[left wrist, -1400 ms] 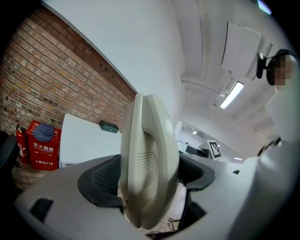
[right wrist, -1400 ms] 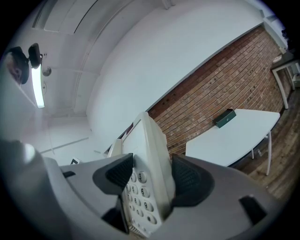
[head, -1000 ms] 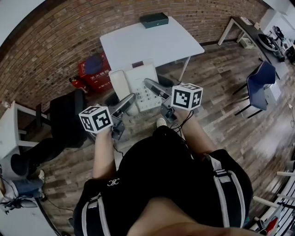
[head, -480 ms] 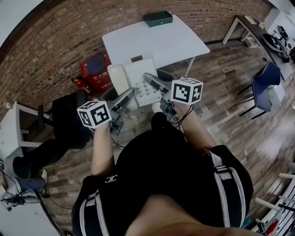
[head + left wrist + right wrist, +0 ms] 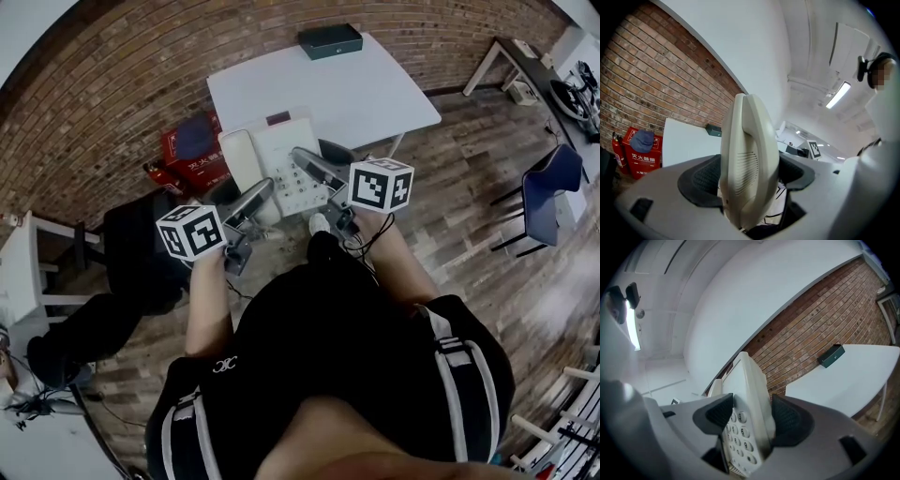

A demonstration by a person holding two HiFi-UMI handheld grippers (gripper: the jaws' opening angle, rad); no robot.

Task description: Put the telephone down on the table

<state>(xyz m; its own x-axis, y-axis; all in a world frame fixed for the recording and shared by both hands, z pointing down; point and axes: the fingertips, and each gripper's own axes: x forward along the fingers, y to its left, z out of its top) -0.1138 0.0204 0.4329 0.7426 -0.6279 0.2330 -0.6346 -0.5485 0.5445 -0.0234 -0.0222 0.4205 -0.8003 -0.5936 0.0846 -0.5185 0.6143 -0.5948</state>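
the telephone hung in the air, the left gripper clenched on its handset and the right gripper on its keypad edge. its long axis pointed away toward the desk, which lay just beyond the far end.

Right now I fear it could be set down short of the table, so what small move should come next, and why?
Probably carry the telephone forward, kept level, before lowering it. The left gripper and right gripper are each shut on one side of it, and in the head view most of it seems to hang over the floor, short of the white table's bare top.
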